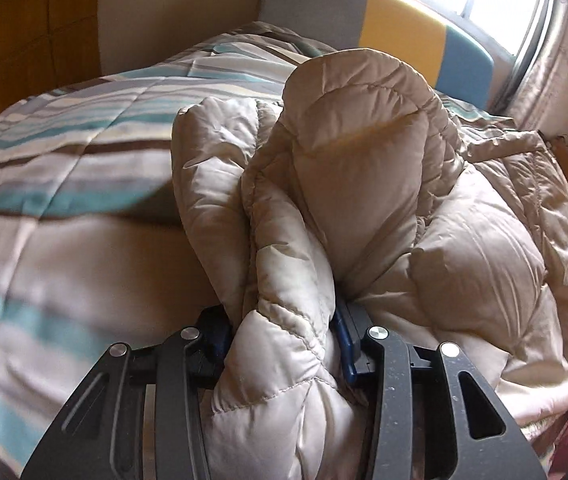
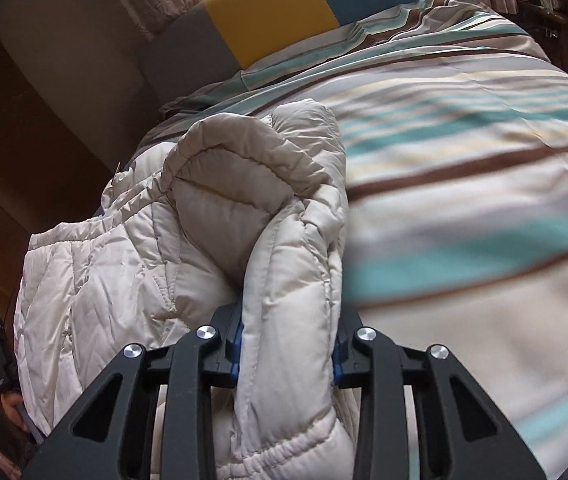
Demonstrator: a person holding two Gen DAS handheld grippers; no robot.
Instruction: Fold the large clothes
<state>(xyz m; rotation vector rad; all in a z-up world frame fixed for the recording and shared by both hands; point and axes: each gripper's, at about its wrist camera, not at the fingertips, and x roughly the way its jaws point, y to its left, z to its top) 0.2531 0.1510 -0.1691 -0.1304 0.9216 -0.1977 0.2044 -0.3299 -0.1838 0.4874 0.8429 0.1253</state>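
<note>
On the striped bedspread (image 2: pixel 464 128), a puffy beige jacket (image 1: pixel 364 160) bunched near one edge
The left gripper (image 1: pixel 284 340) and right gripper (image 2: pixel 288 344) each pinch a jacket fold; bare bedspread spreads wide beside it

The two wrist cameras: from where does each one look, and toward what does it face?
Left wrist view: sits on the left gripper, looking down along its jaws, shut on a fold of the beige puffer jacket, toward the headboard; no body part shows.
Right wrist view: sits on the right gripper, jaws shut on another fold of the jacket, facing the same headboard; a hand shows at lower left.
Both share the jacket, the striped quilt and the headboard.
</note>
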